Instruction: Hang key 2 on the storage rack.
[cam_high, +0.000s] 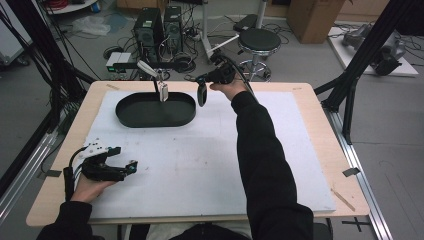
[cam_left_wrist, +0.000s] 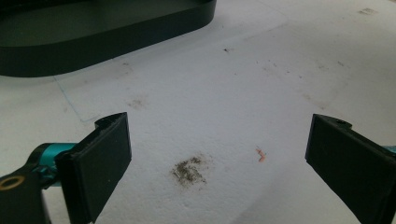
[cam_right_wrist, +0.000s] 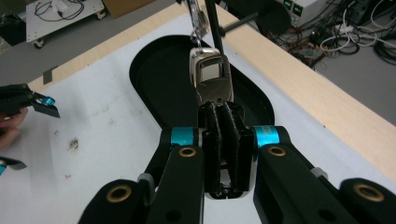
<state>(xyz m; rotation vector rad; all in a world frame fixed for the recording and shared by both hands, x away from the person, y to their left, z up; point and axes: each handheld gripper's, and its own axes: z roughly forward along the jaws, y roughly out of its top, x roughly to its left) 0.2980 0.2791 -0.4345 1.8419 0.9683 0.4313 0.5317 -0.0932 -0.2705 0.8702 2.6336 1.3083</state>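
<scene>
Right gripper view: right gripper (cam_right_wrist: 224, 140) clamps silver key fob (cam_right_wrist: 212, 77) above black tray (cam_right_wrist: 159, 74); left gripper (cam_left_wrist: 219, 154) jaws wide, holding nothing

Right arm stretched far forward, sleeve dark; right tongs (cam_high: 202, 95) hang pointing downward, jaws pressed together. Left hand (cam_high: 87, 187) rests low at near-left; left tongs (cam_high: 126, 166) lie level, jaws wide apart.

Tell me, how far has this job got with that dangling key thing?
Nothing looks finished yet: the black oval tray lies bare. In hand: the right gripper is shut on the lower end of the silver key fob, which hangs by its clip above the tray. Left: probably freeing it and setting it down. The left gripper waits open near the table's front.
</scene>
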